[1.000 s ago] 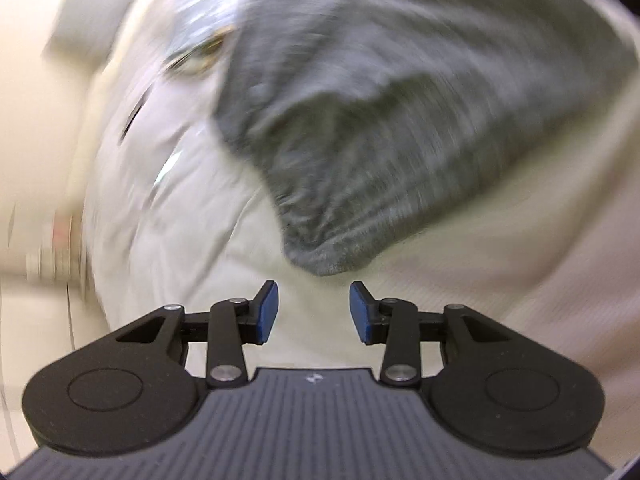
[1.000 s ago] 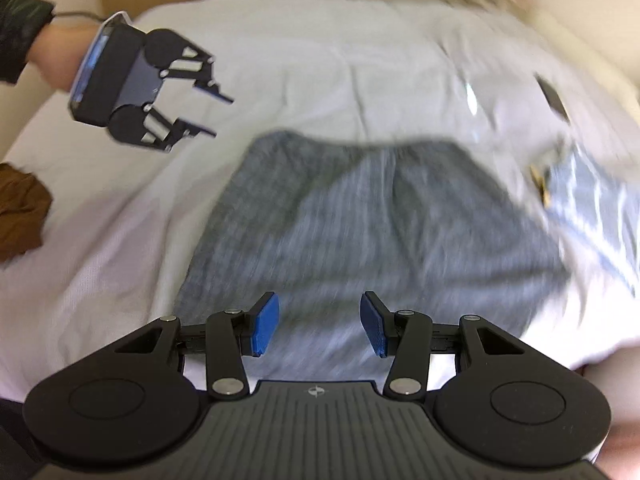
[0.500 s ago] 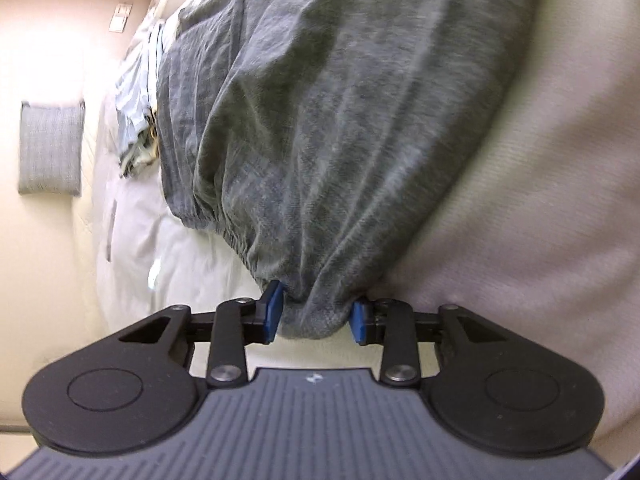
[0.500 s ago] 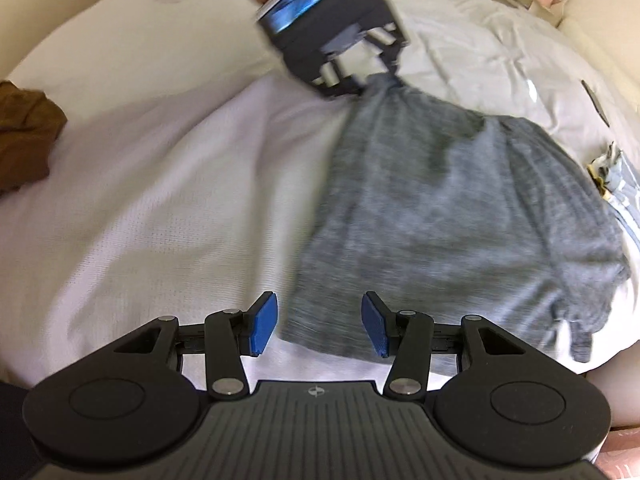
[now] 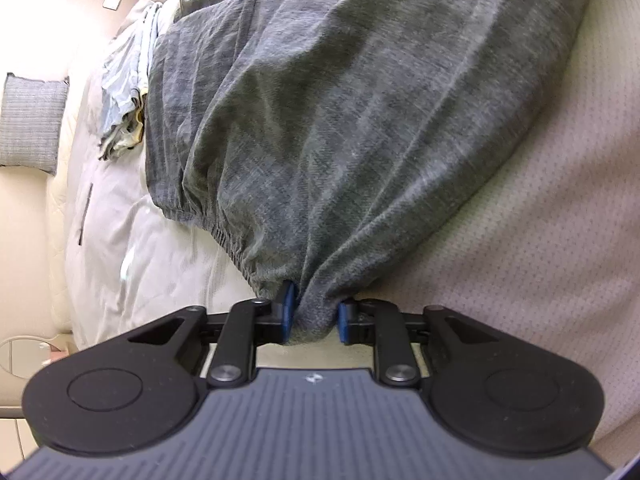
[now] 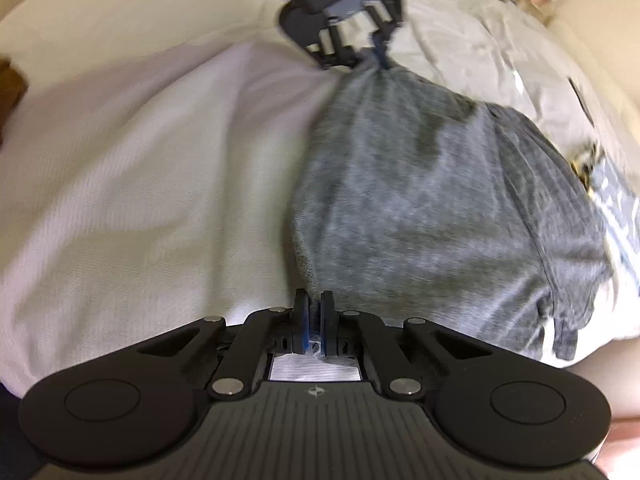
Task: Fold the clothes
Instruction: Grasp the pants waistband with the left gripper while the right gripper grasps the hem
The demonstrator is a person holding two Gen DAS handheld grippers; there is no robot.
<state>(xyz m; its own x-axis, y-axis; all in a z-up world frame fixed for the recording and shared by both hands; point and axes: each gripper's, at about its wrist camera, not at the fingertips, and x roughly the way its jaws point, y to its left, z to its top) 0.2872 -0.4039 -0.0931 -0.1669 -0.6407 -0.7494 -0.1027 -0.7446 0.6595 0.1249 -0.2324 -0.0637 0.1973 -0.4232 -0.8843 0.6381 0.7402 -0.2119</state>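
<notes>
Grey shorts (image 6: 432, 196) lie on a white bedcover (image 6: 152, 184), their left edge lifted at two corners while the rest spreads flat toward the right. The left gripper (image 5: 312, 316) is clamped on a bunched corner beside the gathered waistband (image 5: 224, 236); in the right wrist view the same tool appears at the far end of the garment, its blue pads pinching a peak of cloth. The right gripper (image 6: 314, 320) is closed tight on the near corner of the same edge, with only a thin sliver of fabric between its pads. The step in hand is judged to be carrying this left edge over toward the right to halve the shorts lengthwise. To do it well, both grippers should travel together at equal height, keeping the held edge taut between them so that it lands parallel to the opposite edge, and should release only once the cloth rests flat. The right-hand grip looks shallow and could slip under tension. A light blue striped garment (image 5: 124, 76) lies crumpled beyond the shorts. Motion blur softens the right wrist view; the near right leg hem hangs over the bed's edge, partly out of sight, and the person's hands are cut off.
</notes>
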